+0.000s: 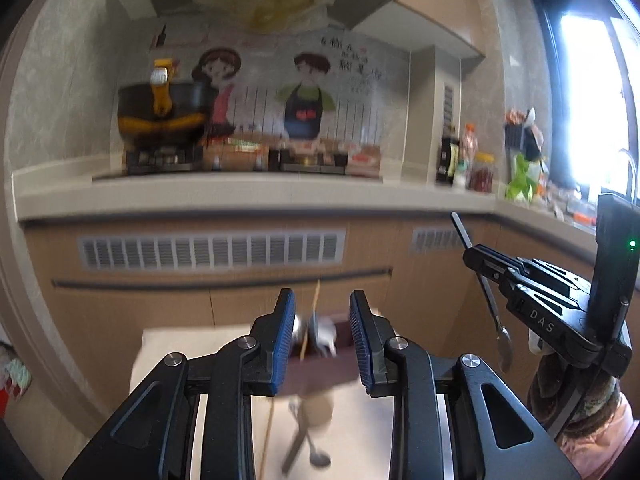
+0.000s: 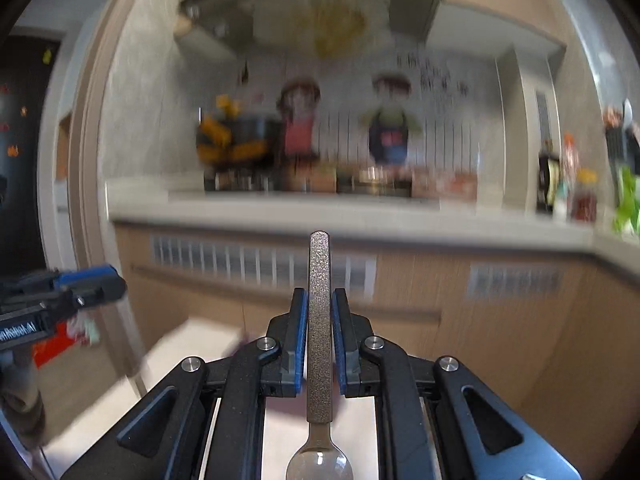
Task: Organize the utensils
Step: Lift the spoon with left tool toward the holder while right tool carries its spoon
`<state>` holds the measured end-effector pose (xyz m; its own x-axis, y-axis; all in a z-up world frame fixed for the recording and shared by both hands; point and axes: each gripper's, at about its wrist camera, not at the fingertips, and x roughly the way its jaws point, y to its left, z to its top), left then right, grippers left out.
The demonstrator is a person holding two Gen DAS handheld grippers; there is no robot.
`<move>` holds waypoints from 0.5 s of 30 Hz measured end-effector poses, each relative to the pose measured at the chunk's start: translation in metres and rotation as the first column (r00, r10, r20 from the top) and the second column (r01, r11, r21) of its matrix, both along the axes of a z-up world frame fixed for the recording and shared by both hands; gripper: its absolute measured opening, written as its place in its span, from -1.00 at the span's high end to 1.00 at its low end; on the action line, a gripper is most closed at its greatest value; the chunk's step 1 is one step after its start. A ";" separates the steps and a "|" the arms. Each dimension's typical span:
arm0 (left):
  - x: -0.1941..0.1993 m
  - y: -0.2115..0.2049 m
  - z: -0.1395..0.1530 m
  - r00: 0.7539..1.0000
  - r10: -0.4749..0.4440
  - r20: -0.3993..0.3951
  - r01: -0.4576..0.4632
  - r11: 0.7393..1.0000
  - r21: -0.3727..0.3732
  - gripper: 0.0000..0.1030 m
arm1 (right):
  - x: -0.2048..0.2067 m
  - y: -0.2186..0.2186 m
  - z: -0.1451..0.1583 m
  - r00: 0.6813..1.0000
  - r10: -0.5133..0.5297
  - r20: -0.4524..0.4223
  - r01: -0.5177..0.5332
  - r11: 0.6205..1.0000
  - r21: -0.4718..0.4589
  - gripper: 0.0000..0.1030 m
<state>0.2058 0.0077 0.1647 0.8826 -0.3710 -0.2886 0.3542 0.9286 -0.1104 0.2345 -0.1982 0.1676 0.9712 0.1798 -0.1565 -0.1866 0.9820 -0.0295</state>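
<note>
In the left wrist view my left gripper [image 1: 322, 344] is shut on a dark maroon utensil holder [image 1: 320, 372] with spoons and a chopstick standing in it, held above a white table [image 1: 168, 348]. More utensils [image 1: 308, 436] lie on the table below, blurred. My right gripper [image 2: 320, 332] is shut on a metal spoon [image 2: 319, 320]: rough handle pointing up and forward, bowl down near the camera. In the left wrist view the right gripper [image 1: 476, 256] is at the right, with the spoon [image 1: 502, 340] hanging bowl down.
A kitchen counter [image 1: 256, 196] runs across the back with a black and yellow pot [image 1: 160, 112] on the stove, bottles and jars [image 1: 464, 160] to the right, and a window. Wood cabinets [image 1: 224, 280] with vents stand below it. The left gripper [image 2: 80, 288] shows in the right wrist view.
</note>
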 end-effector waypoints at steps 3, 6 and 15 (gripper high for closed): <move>0.020 0.000 0.027 0.998 -0.005 0.059 0.007 0.999 -0.038 0.44 | 0.022 0.004 0.019 0.998 -0.008 0.061 0.008 1.000 0.000 0.78; 0.042 0.000 0.036 0.996 -0.007 0.088 0.011 0.999 -0.044 0.45 | 0.047 0.011 0.019 0.999 -0.007 0.044 0.007 1.000 -0.003 0.78; 0.095 -0.028 -0.070 0.978 -0.102 -0.181 0.125 0.984 0.126 0.43 | 0.066 0.002 -0.050 0.985 0.007 -0.173 -0.014 0.999 -0.042 0.78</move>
<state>0.3008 -0.0207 0.0946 0.7694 -0.4125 -0.4877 0.4448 0.8940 -0.0544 0.3003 -0.1962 0.1176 0.9271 0.1792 -0.3292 -0.2026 0.9785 -0.0378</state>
